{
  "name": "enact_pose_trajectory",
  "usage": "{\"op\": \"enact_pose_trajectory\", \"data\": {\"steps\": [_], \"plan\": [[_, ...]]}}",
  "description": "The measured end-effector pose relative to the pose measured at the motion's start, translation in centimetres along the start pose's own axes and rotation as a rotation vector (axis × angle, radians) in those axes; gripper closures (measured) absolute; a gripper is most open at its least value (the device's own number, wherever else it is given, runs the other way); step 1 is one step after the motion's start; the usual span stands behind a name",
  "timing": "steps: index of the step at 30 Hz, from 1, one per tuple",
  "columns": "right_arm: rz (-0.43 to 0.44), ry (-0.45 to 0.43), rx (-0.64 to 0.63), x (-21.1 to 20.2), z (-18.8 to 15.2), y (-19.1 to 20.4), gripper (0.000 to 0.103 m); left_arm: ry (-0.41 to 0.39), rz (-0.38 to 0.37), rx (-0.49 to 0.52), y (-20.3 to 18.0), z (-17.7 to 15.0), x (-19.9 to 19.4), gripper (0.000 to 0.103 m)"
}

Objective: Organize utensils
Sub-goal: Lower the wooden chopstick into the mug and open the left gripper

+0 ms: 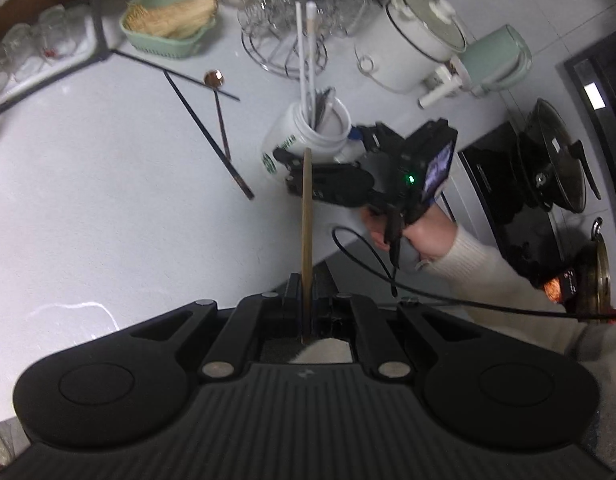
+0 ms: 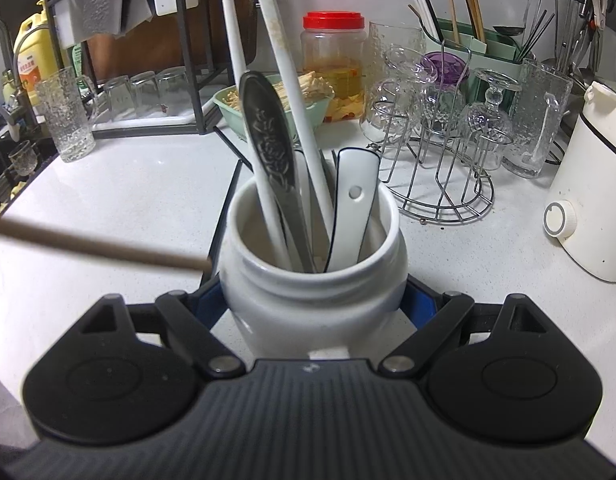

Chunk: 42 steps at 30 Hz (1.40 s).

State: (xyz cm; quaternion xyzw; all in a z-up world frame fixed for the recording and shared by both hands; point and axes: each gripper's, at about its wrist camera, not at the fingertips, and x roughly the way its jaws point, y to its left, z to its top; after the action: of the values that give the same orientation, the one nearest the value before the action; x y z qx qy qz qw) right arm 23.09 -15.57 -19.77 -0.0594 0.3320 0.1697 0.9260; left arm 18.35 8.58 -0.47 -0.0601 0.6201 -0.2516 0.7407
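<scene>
Left wrist view
- Left gripper: fingers clamped together on a wooden chopstick that points ahead toward the white jar.
- Jar: gripped by the right gripper; it holds white chopsticks and spoons.
- Tabletop: dark chopsticks and a small brown spoon lie loose.

Right wrist view
- Right gripper: fingers clamped on the jar, which stands on the tabletop.
- Chopstick: its tip is just beside the jar's rim, outside it.

Step in hand: carrying the chopstick to the jar.
Next move: likely raise the tip over the rim, then let go.
</scene>
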Motion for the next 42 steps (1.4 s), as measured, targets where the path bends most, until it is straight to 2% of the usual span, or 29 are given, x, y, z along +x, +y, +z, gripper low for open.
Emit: {"op": "enact_pose_trajectory", "data": {"steps": [8,14,21,31,42], "plan": [[0.000,0.009,-0.002,0.0,0.1,0.0,0.012,0.004,0.036,0.040,-1.1,1.7,-2.0,0.098],[0.012,0.004,-0.007,0.1,0.1,-0.1,0.012,0.042,0.039,0.078,-2.5,3.0,-3.2,0.098],[0.018,0.001,-0.013,0.2,0.1,0.0,0.012,0.071,0.074,0.130,-3.8,5.0,-2.6,0.098],[0.018,-0.012,-0.008,0.2,0.0,0.0,0.012,0.064,0.116,0.206,-5.7,8.5,-2.6,0.098],[0.019,-0.017,-0.009,0.1,-0.1,0.0,0.012,0.143,0.154,0.233,-5.7,10.6,0.1,0.098]]}}
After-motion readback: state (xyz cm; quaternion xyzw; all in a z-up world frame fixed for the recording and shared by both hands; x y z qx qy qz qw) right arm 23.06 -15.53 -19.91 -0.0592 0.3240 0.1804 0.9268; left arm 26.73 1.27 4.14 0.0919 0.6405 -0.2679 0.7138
